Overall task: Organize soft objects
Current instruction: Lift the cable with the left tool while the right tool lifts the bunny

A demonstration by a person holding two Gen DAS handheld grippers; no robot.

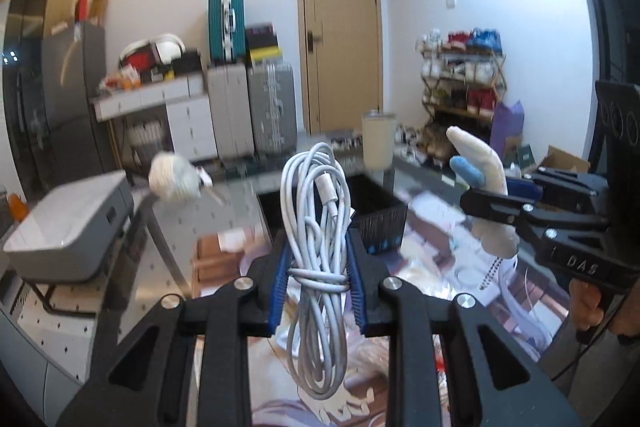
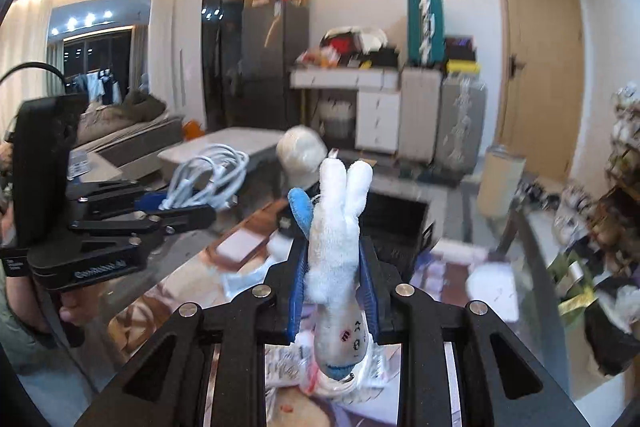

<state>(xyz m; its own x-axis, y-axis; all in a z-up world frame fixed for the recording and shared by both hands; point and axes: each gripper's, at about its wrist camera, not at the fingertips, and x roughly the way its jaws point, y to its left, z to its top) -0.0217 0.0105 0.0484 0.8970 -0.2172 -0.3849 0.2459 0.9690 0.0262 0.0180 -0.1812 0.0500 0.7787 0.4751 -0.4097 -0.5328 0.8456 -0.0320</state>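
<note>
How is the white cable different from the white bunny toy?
The cable is a bundle of thin smooth loops; the bunny toy is one fuzzy stuffed body. The cable is all white; the toy has a blue part and marks on its face. The left gripper pinches the cable, the right gripper the toy. Both are held up off the table.

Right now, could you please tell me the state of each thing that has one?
left tool: shut on the coiled white cable, lifted.
right tool: shut on the white plush toy, lifted.
wooden door: closed.
black bin: open-topped.
</note>
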